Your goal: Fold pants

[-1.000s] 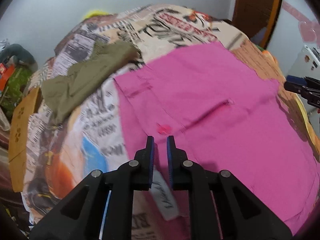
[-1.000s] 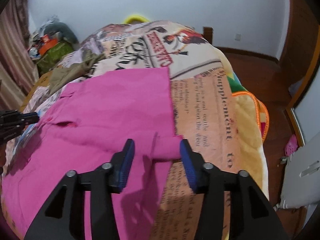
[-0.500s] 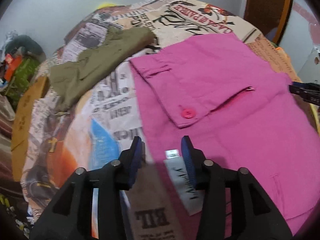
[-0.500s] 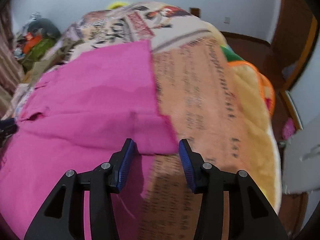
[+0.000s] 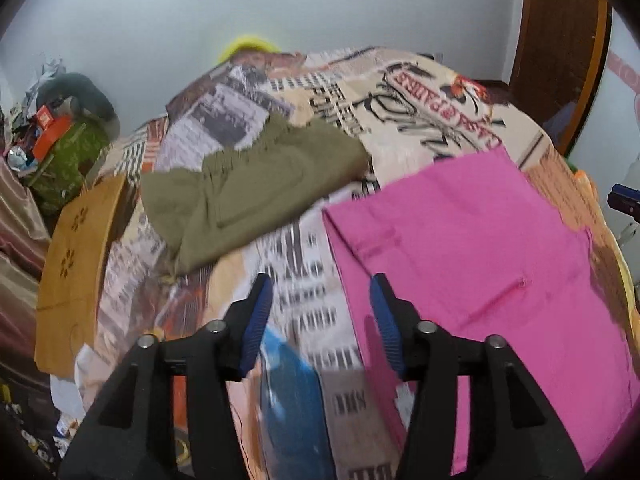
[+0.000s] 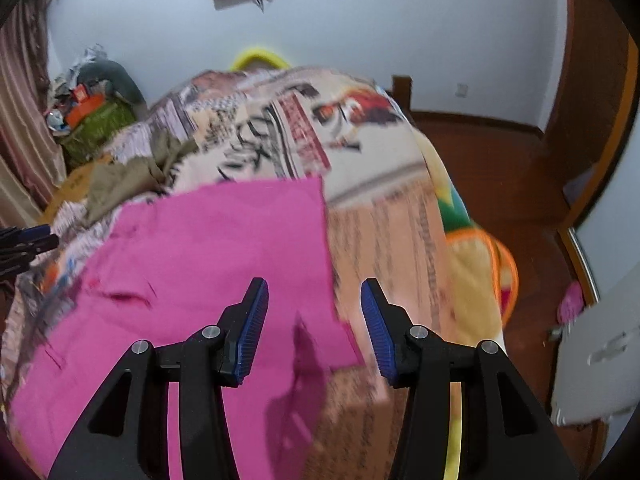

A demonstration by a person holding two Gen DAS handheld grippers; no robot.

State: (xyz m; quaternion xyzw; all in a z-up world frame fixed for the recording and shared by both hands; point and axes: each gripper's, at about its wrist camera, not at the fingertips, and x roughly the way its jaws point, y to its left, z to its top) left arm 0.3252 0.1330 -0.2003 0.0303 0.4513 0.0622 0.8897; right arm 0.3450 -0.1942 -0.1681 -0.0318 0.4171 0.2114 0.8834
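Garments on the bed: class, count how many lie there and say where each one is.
2. The pink pants lie flat on the near side of the printed blanket, below both grippers. The olive garment lies crumpled further back, towards the left. Others may be hidden out of frame.

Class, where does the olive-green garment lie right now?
In the left wrist view, the olive-green garment lies crumpled on the printed bedspread, up-left of the pink pants.

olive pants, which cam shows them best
The left wrist view: the olive pants lie in the open on the bedspread, crumpled, left of the pink pants. The right wrist view catches only a small, blurred part at the far left, beyond the pink pants.
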